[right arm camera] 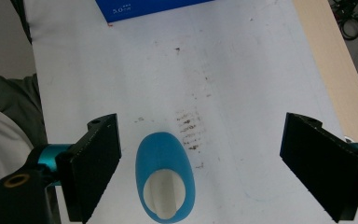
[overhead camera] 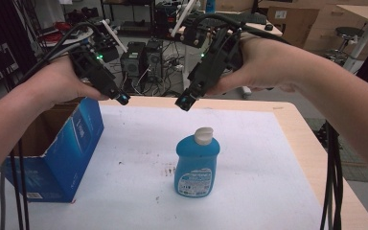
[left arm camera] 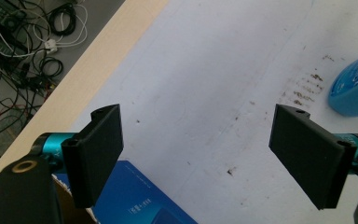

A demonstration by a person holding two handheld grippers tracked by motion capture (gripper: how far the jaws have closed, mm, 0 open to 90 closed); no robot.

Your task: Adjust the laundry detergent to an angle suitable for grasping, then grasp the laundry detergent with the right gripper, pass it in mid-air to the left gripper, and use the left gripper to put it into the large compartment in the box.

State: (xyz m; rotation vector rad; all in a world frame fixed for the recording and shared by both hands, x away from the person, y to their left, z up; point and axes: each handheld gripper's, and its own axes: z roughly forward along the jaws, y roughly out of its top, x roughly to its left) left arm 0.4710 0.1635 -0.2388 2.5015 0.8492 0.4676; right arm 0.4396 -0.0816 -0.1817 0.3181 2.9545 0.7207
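Both tongs stand with their jaws wide apart and nothing between them: the left tongs [overhead camera: 121,99] hang in the air above the far edge of the bench [overhead camera: 287,124], and the right tongs [overhead camera: 186,101] hang beside them, tilted down toward the near side. Seen along the right tongs [right arm camera: 200,172], the blue bottle [right arm camera: 165,175] stands directly below, upright, its white cap [right arm camera: 164,193] facing up; it sits closer to the left-hand jaw of that view than to the other, and neither jaw touches it. Seen along the left tongs [left arm camera: 198,158], the same bottle [left arm camera: 354,88] lies off to the right-hand side, beyond the jaw there, and a corner of the blue cardboard box [left arm camera: 140,200] shows just under them. In the high view the bottle [overhead camera: 197,165] stands in the open on the white sheet [overhead camera: 139,143], below and a little nearer than the right tongs, while the box [overhead camera: 72,143] stands open at the bench's left edge, below the left tongs. As a judgement, the bottle is out on the bench, free of any grip, and the right tongs look lined up to come down on it; a grasp, and whatever move follows it, is not yet done. Faint brown stains [right arm camera: 189,128] mark the sheet just beside the bottle.
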